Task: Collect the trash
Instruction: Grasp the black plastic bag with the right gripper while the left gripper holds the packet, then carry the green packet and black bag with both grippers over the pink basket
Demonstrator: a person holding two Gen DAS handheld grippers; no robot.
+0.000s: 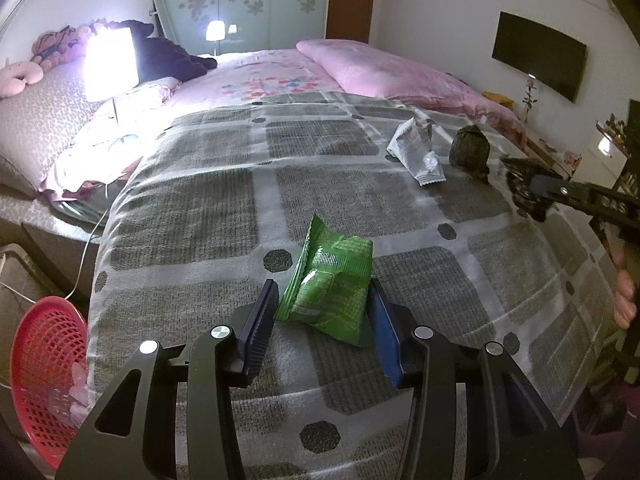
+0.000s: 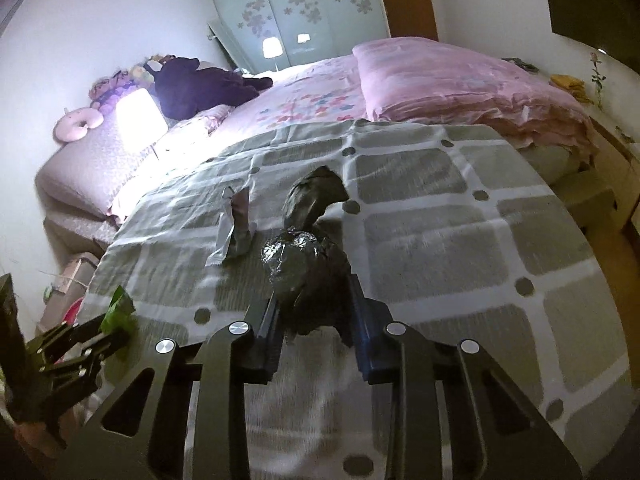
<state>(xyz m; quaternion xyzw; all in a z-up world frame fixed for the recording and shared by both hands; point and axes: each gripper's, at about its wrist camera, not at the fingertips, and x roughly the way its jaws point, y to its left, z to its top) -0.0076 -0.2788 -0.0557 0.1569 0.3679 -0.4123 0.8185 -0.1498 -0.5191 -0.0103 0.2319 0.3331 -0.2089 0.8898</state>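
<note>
The left claw (image 1: pixel 324 308) is clenched on a green snack packet (image 1: pixel 330 280), its two pads pressing the packet's sides low over the grey checked blanket (image 1: pixel 224 208). In the right wrist view this claw (image 2: pixel 105 330) shows at the lower left with the green packet (image 2: pixel 118 312) pinched at its tip.

The right claw (image 2: pixel 314 316) is clenched on a crumpled dark wrapper (image 2: pixel 306 268), gripped between the pads with its shiny wad sticking out past them; the picture is blurred around it. From the left wrist view the right claw (image 1: pixel 524 192) hangs at the right edge of the bed with the dark wrapper (image 1: pixel 520 176) at its tip.

On the blanket beyond lie a white packet (image 1: pixel 416 148) and, just beside it on the right, a dark crumpled lump (image 1: pixel 470 148); both sit near the blanket's right edge. The middle of the blanket between the two claws is bare. Its near left corner drops off to the floor, where a red basket (image 1: pixel 44 376) stands close beside the bed. Farther back lie a pink quilt (image 1: pixel 384 68) and a lit lamp (image 1: pixel 112 64).
</note>
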